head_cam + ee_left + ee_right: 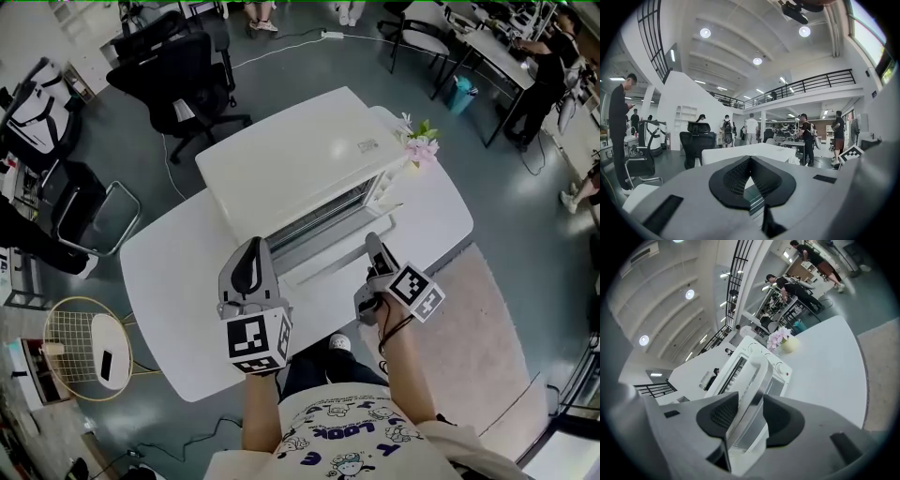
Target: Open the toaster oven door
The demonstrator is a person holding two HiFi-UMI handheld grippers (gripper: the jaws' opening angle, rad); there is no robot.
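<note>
White desk (178,272) in an open office carries the oven (300,159), with flowers (419,142) just beside it. We see its door (323,251) tilted partway down towards us. Our right tongs (751,399) clamp the handle (757,364) near its right end. Our left tongs (750,159) hover near the door's left corner, tips together, empty.

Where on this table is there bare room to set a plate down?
Bare table left of the toaster oven, out to the edge, and right of it, nearer than the flowers. Crowded in front: part-open door, left gripper, right gripper.
</note>
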